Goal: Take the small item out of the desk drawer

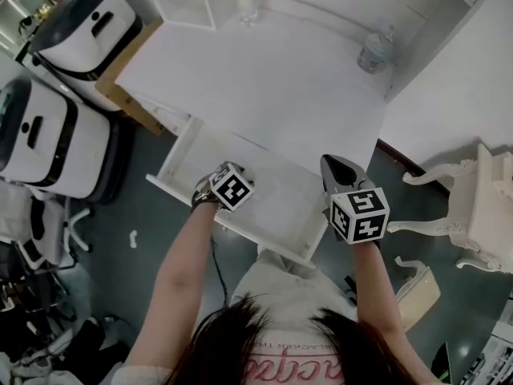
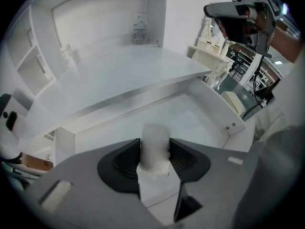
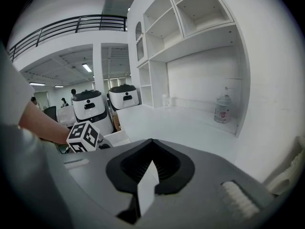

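Observation:
The white desk's [image 1: 264,79] drawer [image 1: 183,192] stands pulled out toward me. My left gripper [image 1: 215,184] hovers over the drawer's left half and points steeply down. In the left gripper view, that left gripper [image 2: 155,149] is shut on a small white item [image 2: 156,133], a stubby pale piece pinched between both pads, with the bare drawer floor [image 2: 193,118] below it. My right gripper [image 1: 333,165] is held at the drawer's right end, near the desk's front edge. In its own view the right gripper [image 3: 151,144] has its jaws meeting at the tips, and I see nothing held in them.
Two white wheeled robots [image 1: 56,131] and a cardboard box [image 1: 120,95] stand left of the desk. A bottle [image 1: 377,50] sits at the desk's back right and a small jar [image 1: 248,6] at the back. An ornate white chair [image 1: 473,207] is on the right. Shelves [image 3: 190,18] rise above the desk.

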Action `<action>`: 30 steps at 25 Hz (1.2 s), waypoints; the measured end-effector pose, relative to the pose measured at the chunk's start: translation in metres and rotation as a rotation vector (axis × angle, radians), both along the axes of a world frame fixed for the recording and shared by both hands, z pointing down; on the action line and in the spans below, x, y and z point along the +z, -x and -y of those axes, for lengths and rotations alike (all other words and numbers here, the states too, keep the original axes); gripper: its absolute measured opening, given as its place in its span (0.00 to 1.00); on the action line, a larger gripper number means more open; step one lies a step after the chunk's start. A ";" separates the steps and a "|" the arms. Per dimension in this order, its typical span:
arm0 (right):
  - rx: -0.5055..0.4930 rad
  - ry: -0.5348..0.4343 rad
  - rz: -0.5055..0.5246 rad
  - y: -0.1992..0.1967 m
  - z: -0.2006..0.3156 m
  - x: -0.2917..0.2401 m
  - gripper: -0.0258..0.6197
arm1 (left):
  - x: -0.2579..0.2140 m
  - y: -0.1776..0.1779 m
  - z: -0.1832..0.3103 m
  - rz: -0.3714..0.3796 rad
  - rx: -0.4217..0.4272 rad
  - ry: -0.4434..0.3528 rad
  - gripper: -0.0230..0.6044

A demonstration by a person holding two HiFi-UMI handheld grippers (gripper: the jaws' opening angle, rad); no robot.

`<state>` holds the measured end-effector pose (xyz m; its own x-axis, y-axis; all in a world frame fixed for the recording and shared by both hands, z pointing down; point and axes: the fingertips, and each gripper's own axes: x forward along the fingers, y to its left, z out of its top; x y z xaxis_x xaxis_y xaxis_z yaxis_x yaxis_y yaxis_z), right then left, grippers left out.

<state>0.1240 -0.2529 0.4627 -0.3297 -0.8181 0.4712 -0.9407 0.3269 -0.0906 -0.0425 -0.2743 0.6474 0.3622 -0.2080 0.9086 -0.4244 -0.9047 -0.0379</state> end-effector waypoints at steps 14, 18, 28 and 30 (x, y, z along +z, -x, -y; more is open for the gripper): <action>-0.007 -0.041 0.021 0.000 0.006 -0.020 0.04 | -0.045 -0.010 -0.001 -0.043 0.003 -0.036 0.35; -0.012 -0.065 0.018 0.003 0.012 -0.030 0.04 | -0.056 -0.009 -0.001 -0.069 -0.033 -0.033 0.35; -0.011 -0.125 0.029 0.002 0.021 -0.056 0.04 | -0.105 -0.014 0.017 -0.166 -0.111 -0.147 0.35; -0.015 -0.138 0.028 0.003 0.021 -0.061 0.04 | -0.122 -0.016 0.025 -0.196 -0.119 -0.203 0.35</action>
<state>0.1207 -0.2741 0.4013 -0.3536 -0.8695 0.3449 -0.9335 0.3517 -0.0705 -0.0266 -0.2991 0.5253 0.4887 -0.4291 0.7596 -0.5437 -0.8308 -0.1195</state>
